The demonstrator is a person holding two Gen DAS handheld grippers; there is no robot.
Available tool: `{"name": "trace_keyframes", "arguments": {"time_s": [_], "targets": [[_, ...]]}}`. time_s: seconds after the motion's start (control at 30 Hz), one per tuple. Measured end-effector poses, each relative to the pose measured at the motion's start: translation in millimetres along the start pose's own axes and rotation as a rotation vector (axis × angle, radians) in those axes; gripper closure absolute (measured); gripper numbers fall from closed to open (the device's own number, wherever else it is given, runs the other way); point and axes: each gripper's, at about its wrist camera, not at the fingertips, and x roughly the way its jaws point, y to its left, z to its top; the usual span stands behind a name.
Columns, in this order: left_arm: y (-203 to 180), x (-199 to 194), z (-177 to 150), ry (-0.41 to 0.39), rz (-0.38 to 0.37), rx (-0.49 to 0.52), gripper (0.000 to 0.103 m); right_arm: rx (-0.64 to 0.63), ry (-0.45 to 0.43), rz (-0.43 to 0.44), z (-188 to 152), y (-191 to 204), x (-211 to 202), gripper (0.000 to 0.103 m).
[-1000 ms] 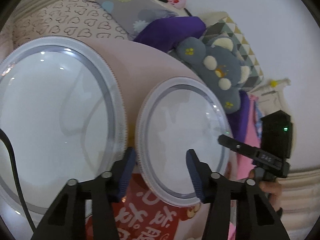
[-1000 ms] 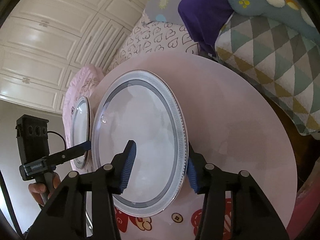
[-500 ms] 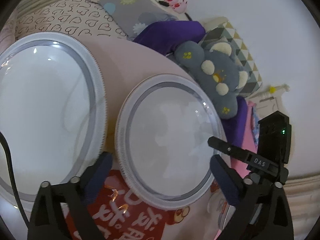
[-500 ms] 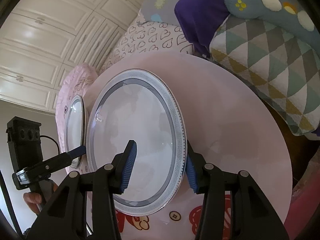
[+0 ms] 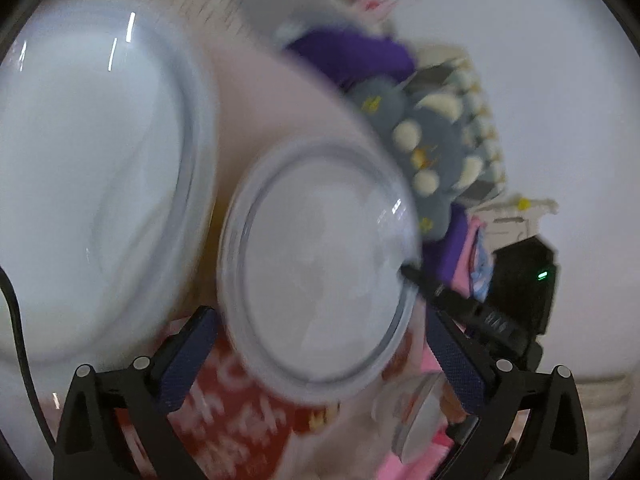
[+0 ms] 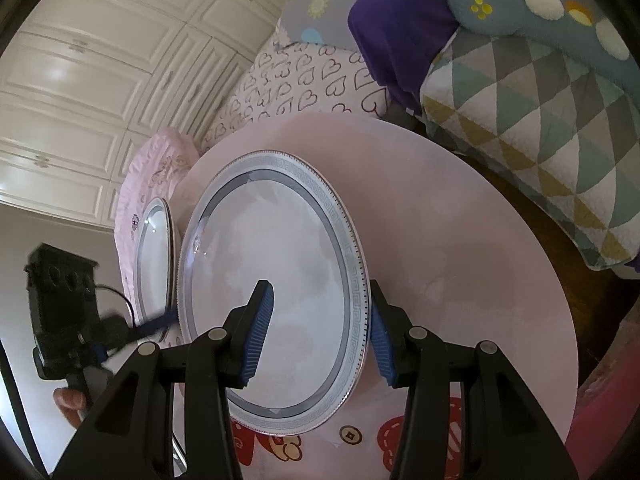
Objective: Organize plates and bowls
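Two white plates with grey patterned rims lie on a round pink table (image 6: 460, 248). In the blurred left wrist view, the smaller plate (image 5: 320, 276) lies ahead of my left gripper (image 5: 320, 356), which is open wide and empty, its fingers either side of the plate's near rim. A larger plate (image 5: 88, 184) lies to its left. In the right wrist view, my right gripper (image 6: 322, 336) is shut on the near right rim of a large plate (image 6: 276, 292). A smaller plate (image 6: 154, 264) lies beyond it at the left.
A bed with a triangle-patterned quilt (image 6: 540, 120), a grey plush toy (image 5: 432, 152) and a purple cloth (image 6: 400, 24) stands behind the table. A red and white printed mat (image 5: 236, 412) covers the table's near edge. White cupboards (image 6: 80, 92) fill the left.
My left gripper has opened wide, having let go of the smaller plate, and is moving, blurring its view. My right gripper stays shut on the large plate's rim, which has shifted slightly.
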Motion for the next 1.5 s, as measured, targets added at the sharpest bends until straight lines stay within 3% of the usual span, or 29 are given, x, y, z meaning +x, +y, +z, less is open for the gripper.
{"name": "trace_keyframes", "arguments": {"time_s": [0.07,0.23,0.33,0.5,0.6,0.77,0.87,0.93,0.97,1.03,1.1,1.33,1.5], "targets": [[-3,2,-5,-0.027,0.062,0.045,0.001,-0.007,0.001,-0.009,-1,1,0,0.056],[-3,0,1,-0.101,0.028,0.062,0.001,-0.008,0.0,-0.014,-1,1,0,0.056],[-7,4,3,-0.119,0.063,0.08,0.001,-0.006,0.0,-0.005,1,0,-1,0.056],[-14,11,0,-0.118,0.083,0.106,0.002,0.022,-0.003,0.007,10,-8,-1,0.066],[-20,16,-2,-0.085,0.039,0.122,0.007,0.007,0.006,-0.023,14,-9,1,0.067],[-23,22,-2,-0.088,0.066,0.163,0.013,-0.051,0.016,-0.086,13,-2,0,0.07],[-23,24,-4,-0.091,0.08,0.182,0.024,-0.077,0.013,-0.126,8,-2,-3,0.074],[-14,31,-2,-0.063,0.082,0.158,0.056,-0.066,0.0,-0.125,5,-7,-9,0.074],[-5,38,1,-0.029,0.077,0.125,0.067,-0.062,-0.003,-0.123,5,-9,-11,0.078],[3,38,7,-0.037,0.079,0.11,0.09,-0.05,-0.006,-0.104,2,-15,-15,0.085],[7,38,11,-0.029,0.068,0.1,0.095,-0.055,0.0,-0.113,2,-14,-14,0.086],[6,34,20,-0.06,0.073,0.091,0.096,-0.042,0.001,-0.114,5,-17,-9,0.086],[2,35,9,-0.101,0.085,0.103,0.094,-0.051,-0.024,-0.103,-1,-13,-15,0.087]]}}
